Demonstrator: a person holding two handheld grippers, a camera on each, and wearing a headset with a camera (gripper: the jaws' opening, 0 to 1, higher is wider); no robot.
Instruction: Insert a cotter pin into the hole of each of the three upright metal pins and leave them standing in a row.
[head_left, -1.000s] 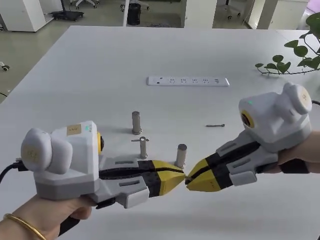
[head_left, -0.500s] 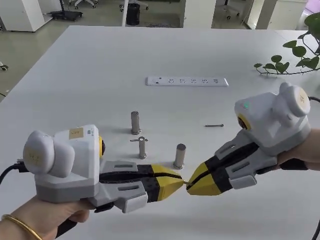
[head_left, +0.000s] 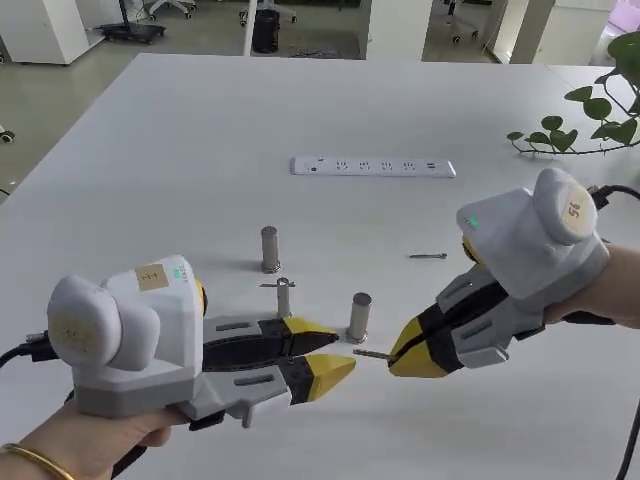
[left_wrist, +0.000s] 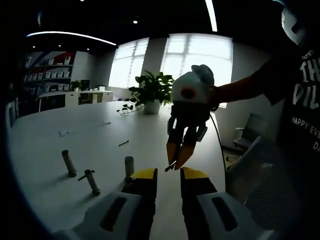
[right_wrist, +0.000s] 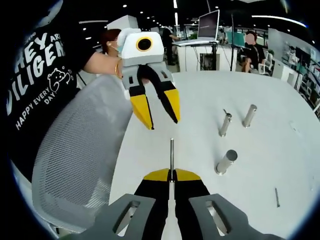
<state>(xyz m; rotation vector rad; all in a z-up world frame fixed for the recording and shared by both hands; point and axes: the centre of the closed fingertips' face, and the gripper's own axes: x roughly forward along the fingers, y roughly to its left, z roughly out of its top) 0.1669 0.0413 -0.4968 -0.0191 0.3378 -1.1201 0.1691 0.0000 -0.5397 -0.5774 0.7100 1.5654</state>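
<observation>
Fingers (right_wrist: 152, 192) of right gripper (head_left: 398, 362) clamp a cotter pin (head_left: 372, 353), tip pointing at left gripper (head_left: 343, 353), whose jaws are spread, empty. Just behind the tips stands near metal pin (head_left: 359, 315), bare; middle pin (head_left: 283, 297) has a cotter through it; far pin (head_left: 270, 247) bare. One spare cotter (head_left: 428, 256) lies on table (head_left: 200, 150).

Left gripper (head_left: 343, 353) spread; right gripper (head_left: 397, 360) pinched

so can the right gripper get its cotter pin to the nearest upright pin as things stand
probably yes: the right gripper holds the cotter pin close by the nearest upright pin, nothing between them; the open left gripper sits beside the path.
</observation>
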